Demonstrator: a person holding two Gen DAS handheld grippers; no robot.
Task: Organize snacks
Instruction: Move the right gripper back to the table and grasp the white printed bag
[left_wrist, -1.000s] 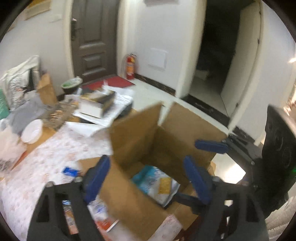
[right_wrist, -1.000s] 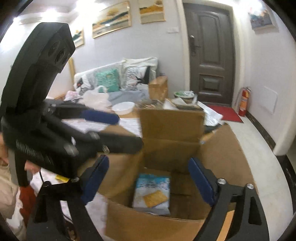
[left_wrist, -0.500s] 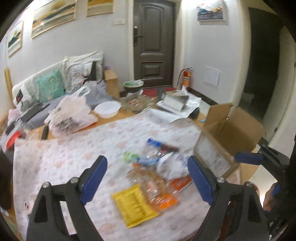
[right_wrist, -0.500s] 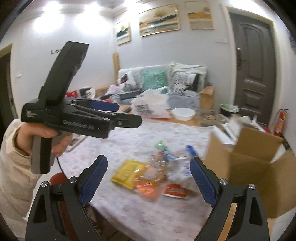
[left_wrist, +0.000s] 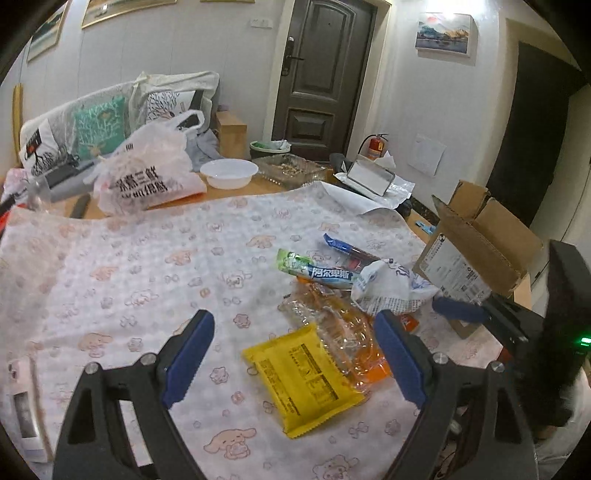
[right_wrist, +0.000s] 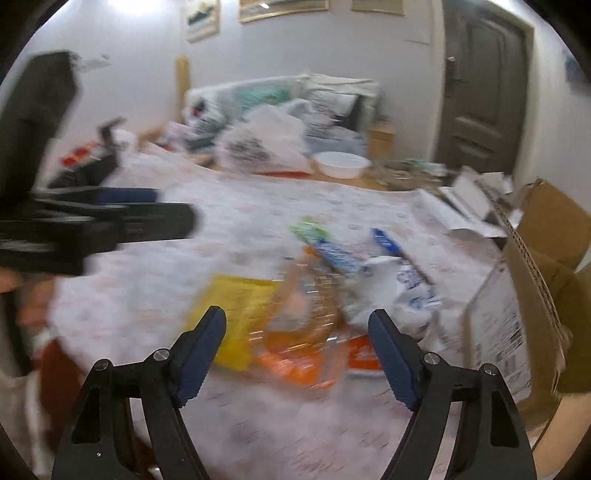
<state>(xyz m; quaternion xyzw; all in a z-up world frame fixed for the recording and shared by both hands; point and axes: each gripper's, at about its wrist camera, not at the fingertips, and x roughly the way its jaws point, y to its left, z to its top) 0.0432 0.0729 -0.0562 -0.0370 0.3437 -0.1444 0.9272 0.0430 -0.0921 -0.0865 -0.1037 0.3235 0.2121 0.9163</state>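
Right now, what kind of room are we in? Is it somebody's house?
Probably the living room of a home. A sofa with cushions stands by the wall, framed pictures hang above, and a front door is close by. Snack packets lie on a table with a cartoon cloth.

Snacks heaped on the tabletop (left_wrist: 129, 266)
The left hand-held gripper (left_wrist: 291, 354) hangs wide apart over a yellow packet (left_wrist: 301, 376); a cardboard box (left_wrist: 480, 251) stands beside the heap.
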